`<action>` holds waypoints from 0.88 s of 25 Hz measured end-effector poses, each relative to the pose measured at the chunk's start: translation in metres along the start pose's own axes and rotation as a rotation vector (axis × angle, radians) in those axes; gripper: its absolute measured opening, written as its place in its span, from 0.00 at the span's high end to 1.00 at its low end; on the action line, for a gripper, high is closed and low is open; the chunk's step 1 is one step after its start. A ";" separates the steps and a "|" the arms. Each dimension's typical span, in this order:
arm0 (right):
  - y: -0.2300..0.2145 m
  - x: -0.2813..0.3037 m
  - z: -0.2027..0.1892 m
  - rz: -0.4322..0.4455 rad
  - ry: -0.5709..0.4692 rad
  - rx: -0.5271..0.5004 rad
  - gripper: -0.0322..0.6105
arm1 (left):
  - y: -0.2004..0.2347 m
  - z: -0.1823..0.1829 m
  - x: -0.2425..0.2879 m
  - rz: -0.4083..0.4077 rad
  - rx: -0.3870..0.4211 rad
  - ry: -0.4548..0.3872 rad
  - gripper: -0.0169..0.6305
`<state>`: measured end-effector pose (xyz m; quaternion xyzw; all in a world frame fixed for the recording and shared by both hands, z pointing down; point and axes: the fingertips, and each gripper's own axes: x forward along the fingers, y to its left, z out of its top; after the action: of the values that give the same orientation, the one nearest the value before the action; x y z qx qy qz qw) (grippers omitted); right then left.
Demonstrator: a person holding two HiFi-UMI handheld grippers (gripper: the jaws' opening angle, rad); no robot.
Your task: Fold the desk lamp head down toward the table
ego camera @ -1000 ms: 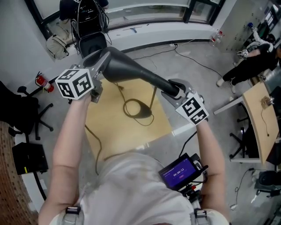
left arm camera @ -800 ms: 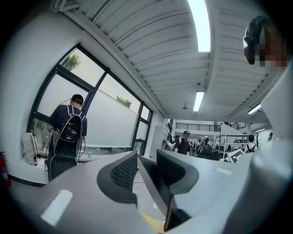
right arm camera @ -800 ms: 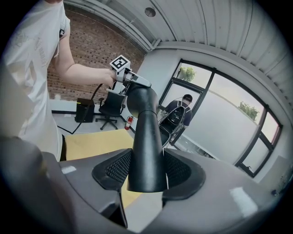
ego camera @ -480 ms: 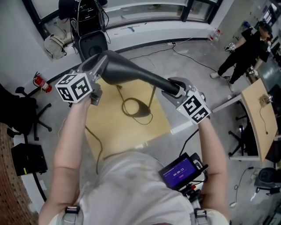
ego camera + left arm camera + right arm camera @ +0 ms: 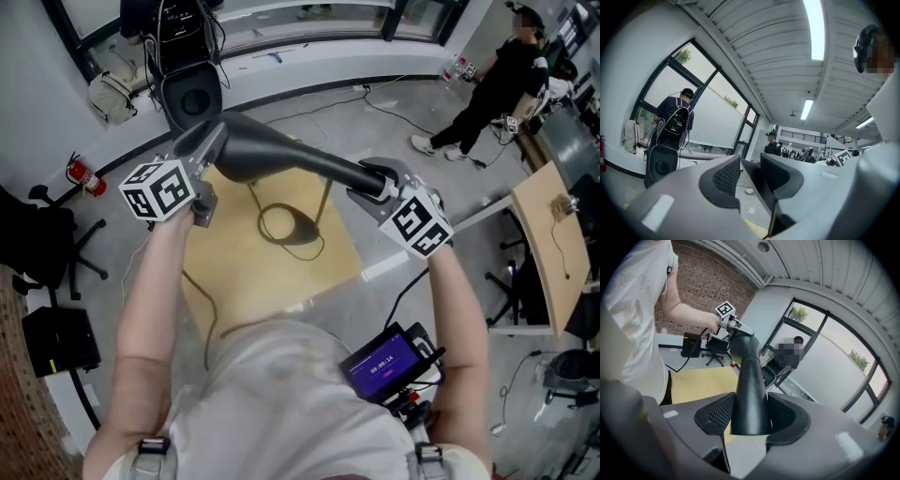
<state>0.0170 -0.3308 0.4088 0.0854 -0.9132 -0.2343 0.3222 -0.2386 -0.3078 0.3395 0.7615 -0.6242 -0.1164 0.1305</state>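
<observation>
The black cone-shaped lamp head [image 5: 272, 155] lies nearly level above the wooden table [image 5: 234, 281]. Its thin brass pole [image 5: 323, 202] goes down to a dark base [image 5: 300, 230] ringed by the cord. My left gripper [image 5: 204, 142] is at the wide end, and the left gripper view shows the dark shade rim [image 5: 757, 185] between the jaws of the left gripper [image 5: 751, 176]. My right gripper [image 5: 371, 178] is shut on the narrow neck. The right gripper view shows the right gripper [image 5: 750, 416] with the neck [image 5: 750, 380] pressed between both pads.
A person in black [image 5: 487, 70] stands on the floor at the upper right. A second wooden desk [image 5: 548, 244] is at the right, with an office chair [image 5: 52, 248] and a fire extinguisher [image 5: 80, 173] at the left. A black speaker [image 5: 192, 94] stands behind the table.
The left gripper and the wide end of the lamp head have sunk a little. The right gripper has stayed in place. The person in black has walked leftward across the floor.
</observation>
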 end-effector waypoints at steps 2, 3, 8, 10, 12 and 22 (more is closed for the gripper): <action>0.000 -0.001 0.000 0.001 0.007 -0.008 0.59 | 0.002 -0.004 0.000 -0.001 -0.013 0.002 0.77; 0.000 -0.002 0.000 0.002 0.010 -0.011 0.59 | 0.002 -0.005 0.000 -0.002 -0.019 0.001 0.77; 0.000 -0.002 0.002 0.001 0.027 -0.024 0.59 | 0.005 -0.008 -0.002 -0.009 -0.032 -0.008 0.77; 0.002 -0.002 0.002 0.003 0.038 -0.031 0.59 | 0.006 -0.011 -0.004 -0.010 -0.035 -0.006 0.77; 0.004 -0.003 0.003 0.005 0.047 -0.039 0.59 | 0.008 -0.015 -0.006 -0.010 -0.041 -0.001 0.76; 0.008 -0.010 0.006 0.013 0.079 -0.076 0.59 | 0.011 -0.033 -0.011 -0.018 -0.078 0.016 0.76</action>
<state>0.0211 -0.3186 0.4029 0.0765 -0.8908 -0.2633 0.3624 -0.2398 -0.2973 0.3748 0.7622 -0.6113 -0.1358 0.1641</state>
